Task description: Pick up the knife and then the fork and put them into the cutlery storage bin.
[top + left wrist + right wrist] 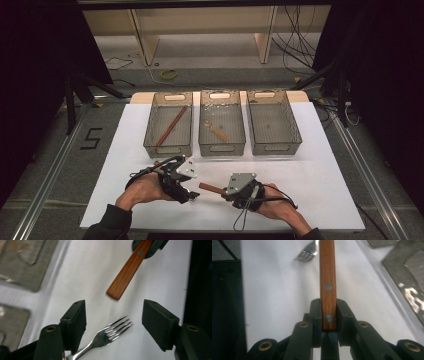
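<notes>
My right gripper [226,192] is shut on a brown wooden handle [210,188] with two metal rivets, which sticks out level toward the left. In the right gripper view the handle [327,277] is clamped between the jaws of that gripper [329,315], and what lies behind the grip is hidden. A silver fork [110,333] lies on the white table top between the jaws of my left gripper [113,312], whose pads stand apart from it. The fork's tines [308,252] point toward the handle's free end [117,290]. My left gripper [189,194] sits just left of the handle tip.
Three clear bins stand in a row at the back: the left bin [167,149] holds long brown sticks [171,125], the middle bin [222,148] a small wooden utensil [216,131], beside the right bin [276,147]. White table top [310,170] spreads around both hands.
</notes>
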